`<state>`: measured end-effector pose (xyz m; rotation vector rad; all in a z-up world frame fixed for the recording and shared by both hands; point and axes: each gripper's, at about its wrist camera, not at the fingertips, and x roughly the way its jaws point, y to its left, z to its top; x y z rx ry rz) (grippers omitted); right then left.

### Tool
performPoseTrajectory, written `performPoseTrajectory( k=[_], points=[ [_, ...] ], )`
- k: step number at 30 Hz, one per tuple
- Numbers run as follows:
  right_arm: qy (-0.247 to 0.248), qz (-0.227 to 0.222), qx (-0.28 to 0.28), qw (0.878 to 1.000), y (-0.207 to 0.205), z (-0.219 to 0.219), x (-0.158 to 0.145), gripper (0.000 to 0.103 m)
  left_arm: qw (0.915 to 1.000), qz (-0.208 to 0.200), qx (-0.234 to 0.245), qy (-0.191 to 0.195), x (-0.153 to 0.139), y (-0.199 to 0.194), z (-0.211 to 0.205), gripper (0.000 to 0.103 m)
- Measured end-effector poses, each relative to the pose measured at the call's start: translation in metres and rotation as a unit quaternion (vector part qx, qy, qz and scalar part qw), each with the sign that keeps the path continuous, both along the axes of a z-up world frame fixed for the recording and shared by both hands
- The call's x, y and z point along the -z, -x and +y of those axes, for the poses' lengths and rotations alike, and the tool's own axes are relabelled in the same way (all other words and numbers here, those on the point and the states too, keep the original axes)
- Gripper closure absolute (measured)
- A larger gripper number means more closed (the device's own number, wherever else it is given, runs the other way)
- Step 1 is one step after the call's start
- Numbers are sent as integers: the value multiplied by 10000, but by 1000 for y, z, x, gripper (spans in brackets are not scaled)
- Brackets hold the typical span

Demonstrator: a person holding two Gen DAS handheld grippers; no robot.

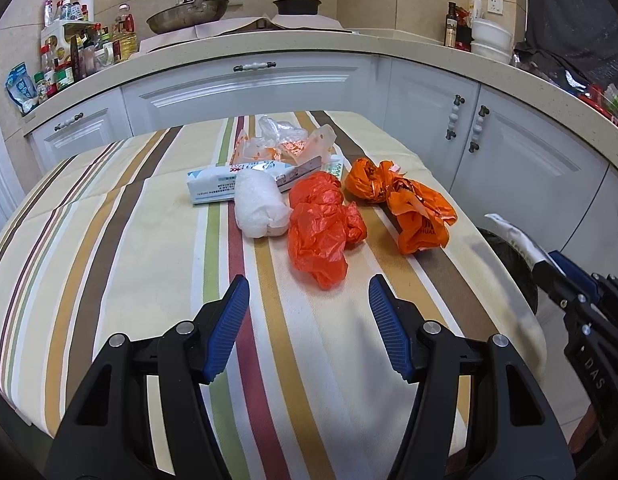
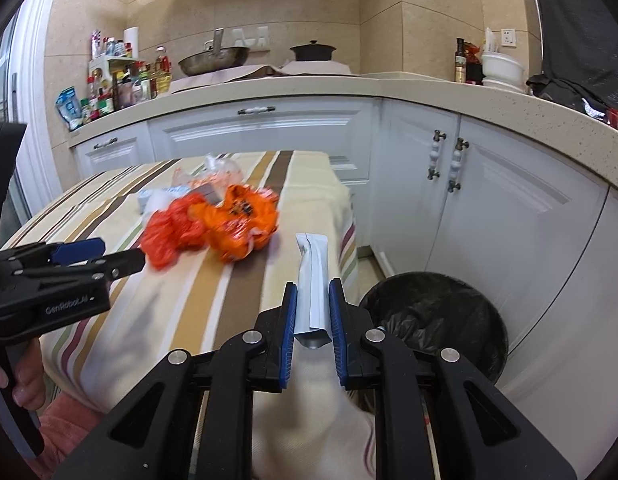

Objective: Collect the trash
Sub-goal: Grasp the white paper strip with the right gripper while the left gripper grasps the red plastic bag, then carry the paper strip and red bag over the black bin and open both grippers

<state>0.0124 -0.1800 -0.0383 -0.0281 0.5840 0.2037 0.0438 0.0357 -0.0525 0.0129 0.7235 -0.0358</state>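
Trash lies on the striped table (image 1: 121,240): a red-orange plastic bag (image 1: 323,228), an orange bag (image 1: 405,204), a white wad (image 1: 259,208), a white-blue tissue pack (image 1: 213,184) and clear wrappers (image 1: 285,140). My left gripper (image 1: 309,300) is open and empty, just in front of the red-orange bag. My right gripper (image 2: 313,308) is shut on a flat white wrapper (image 2: 313,276), held over the table's right edge beside the black-lined bin (image 2: 437,320). The right gripper with its wrapper (image 1: 513,236) shows at the right of the left wrist view. The bags (image 2: 213,224) also show in the right wrist view.
White cabinets (image 2: 509,216) and a counter (image 1: 349,44) with pans, bottles and bowls stand behind and to the right. The bin sits on the floor between table and cabinets. The left gripper (image 2: 121,266) shows at the left of the right wrist view.
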Motion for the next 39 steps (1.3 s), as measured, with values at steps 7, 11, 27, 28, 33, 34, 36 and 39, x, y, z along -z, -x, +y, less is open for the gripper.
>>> performPoseTrajectory(
  k=[7,11,27,28,33,34,36,39],
  points=[
    [-68,-13,47,10000,-20,-9,-1,86,9999,-50,-79,-70,4,-23,-6,43],
    [-104,25,33,9999,-28,-11,1,86,10000,69,-15,11,9,-35,-8,55],
    [-174,24,169,9997,-38,-28,2,86,9997,-103,138,156,-5,-19,-6,93],
    [-172,8,203,9996,-38,-30,1,86,9996,-138,174,182,-10,-17,-6,93],
    [-142,-60,426,9990,-38,-45,-1,86,9981,-333,408,324,-30,-13,-17,94],
    [-137,-66,482,9987,-38,-49,-1,86,9976,-373,478,348,-34,-12,-21,94],
    [-120,-66,629,9979,-39,-60,-1,86,9962,-453,648,364,-41,-13,-33,94],
    [-92,-57,856,9963,-40,-78,1,86,9937,-453,932,431,-45,-19,-55,94]
  ],
)
